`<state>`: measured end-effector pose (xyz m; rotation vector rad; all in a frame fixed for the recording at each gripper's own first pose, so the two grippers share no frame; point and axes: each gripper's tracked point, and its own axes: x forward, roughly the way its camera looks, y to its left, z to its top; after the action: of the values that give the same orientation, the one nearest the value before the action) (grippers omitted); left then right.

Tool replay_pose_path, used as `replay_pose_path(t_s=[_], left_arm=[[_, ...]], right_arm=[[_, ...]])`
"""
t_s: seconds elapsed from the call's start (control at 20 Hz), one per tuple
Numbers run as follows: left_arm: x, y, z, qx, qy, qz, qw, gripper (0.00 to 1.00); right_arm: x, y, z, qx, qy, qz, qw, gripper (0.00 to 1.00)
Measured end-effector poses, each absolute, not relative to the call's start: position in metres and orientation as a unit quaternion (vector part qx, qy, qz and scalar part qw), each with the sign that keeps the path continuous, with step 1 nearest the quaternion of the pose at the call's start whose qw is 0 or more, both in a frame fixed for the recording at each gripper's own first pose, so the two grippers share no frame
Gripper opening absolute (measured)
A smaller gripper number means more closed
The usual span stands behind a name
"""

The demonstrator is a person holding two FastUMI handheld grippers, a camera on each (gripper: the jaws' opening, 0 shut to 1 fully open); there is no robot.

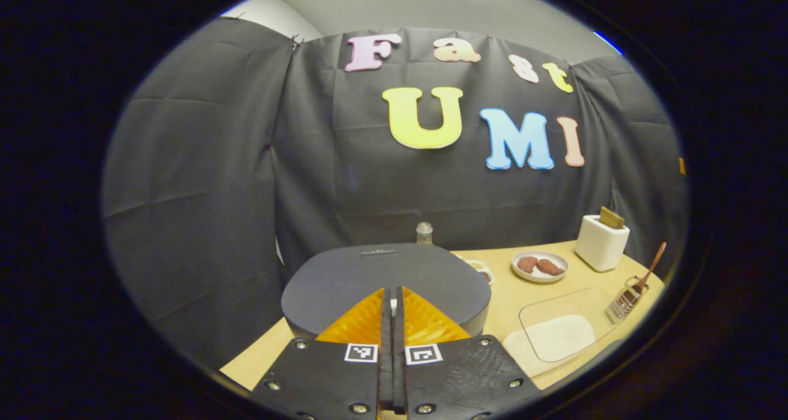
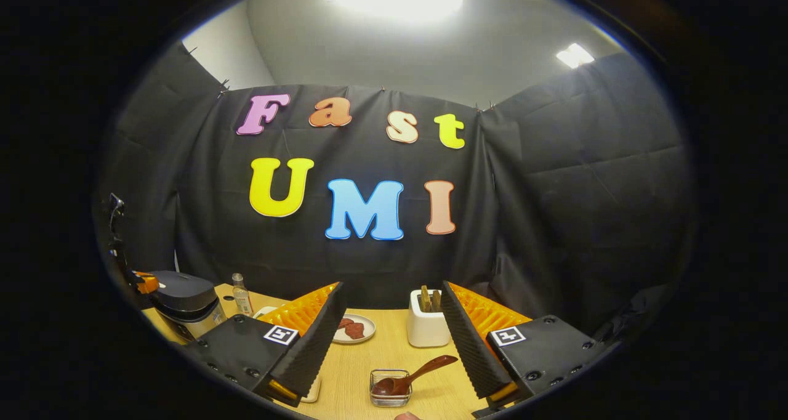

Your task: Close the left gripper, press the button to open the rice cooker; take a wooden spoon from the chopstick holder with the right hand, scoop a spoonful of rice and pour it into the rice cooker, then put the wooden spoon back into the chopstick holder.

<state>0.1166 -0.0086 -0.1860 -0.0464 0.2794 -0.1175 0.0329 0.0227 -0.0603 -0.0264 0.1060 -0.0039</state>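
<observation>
The left gripper [image 1: 392, 321] has its fingers squeezed together, holding nothing, over the rice cooker [image 1: 385, 278], so push straight down on its button, while the right gripper [image 2: 394, 340] waits wide open and empty.

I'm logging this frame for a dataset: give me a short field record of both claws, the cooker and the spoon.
left claw: shut, empty, over the rice cooker lid
right claw: open, empty, aimed at the spoon
rice cooker: lid closed
wooden spoon: resting in the chopstick holder, handle leaning out
rice container: clear, on the table
</observation>
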Motion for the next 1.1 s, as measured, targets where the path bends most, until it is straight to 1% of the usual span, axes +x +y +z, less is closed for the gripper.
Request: replay_pose_path(t_s=[0.05, 0.1, 0.15, 0.25, 0.4, 0.45, 0.55, 0.75, 0.95, 1.0, 1.05, 1.1], left_arm=[[0.115, -0.008, -0.172, -0.022, 0.126, -0.056, 0.99, 0.02], [0.115, -0.006, -0.159, -0.019, 0.113, -0.053, 0.992, 0.0], [0.115, -0.004, -0.146, -0.015, 0.099, -0.049, 0.994, 0.02], [0.112, 0.004, -0.115, -0.005, 0.066, -0.037, 0.997, 0.02], [0.097, 0.012, -0.082, -0.016, 0.044, -0.028, 0.998, 0.0], [0.095, 0.016, -0.075, -0.018, 0.038, -0.021, 0.999, 0.01], [0.081, 0.026, -0.059, -0.017, 0.023, -0.009, 1.0, 0.13], [0.061, 0.041, -0.03, -0.011, 0.0, 0.008, 1.0, 0.82], [0.041, 0.052, 0.005, -0.005, -0.026, 0.02, 0.999, 0.83], [0.036, 0.054, 0.013, -0.002, -0.032, 0.022, 0.999, 0.83], [0.033, 0.054, 0.018, 0.002, -0.035, 0.024, 0.999, 0.83], [0.029, 0.055, 0.021, 0.005, -0.036, 0.025, 0.999, 0.83]], right_arm=[[0.034, 0.022, -0.061, -0.009, 0.054, -0.002, 0.998, 0.98], [0.034, 0.02, -0.063, -0.007, 0.057, -0.001, 0.998, 0.98], [0.036, 0.017, -0.067, -0.006, 0.059, -0.001, 0.998, 0.98], [0.039, 0.01, -0.072, -0.006, 0.064, -0.004, 0.998, 0.98], [0.047, -0.001, -0.087, 0.004, 0.08, -0.009, 0.997, 0.97], [0.049, -0.004, -0.093, 0.007, 0.088, -0.011, 0.996, 0.98], [0.055, -0.011, -0.106, 0.014, 0.1, -0.015, 0.995, 0.98], [0.069, -0.024, -0.141, 0.033, 0.137, -0.027, 0.99, 0.98], [0.077, -0.039, -0.183, 0.047, 0.181, -0.048, 0.981, 0.96], [0.078, -0.042, -0.194, 0.051, 0.193, -0.052, 0.978, 0.92], [0.078, -0.042, -0.204, 0.057, 0.205, -0.053, 0.976, 0.95], [0.079, -0.043, -0.213, 0.063, 0.215, -0.056, 0.973, 0.96]])
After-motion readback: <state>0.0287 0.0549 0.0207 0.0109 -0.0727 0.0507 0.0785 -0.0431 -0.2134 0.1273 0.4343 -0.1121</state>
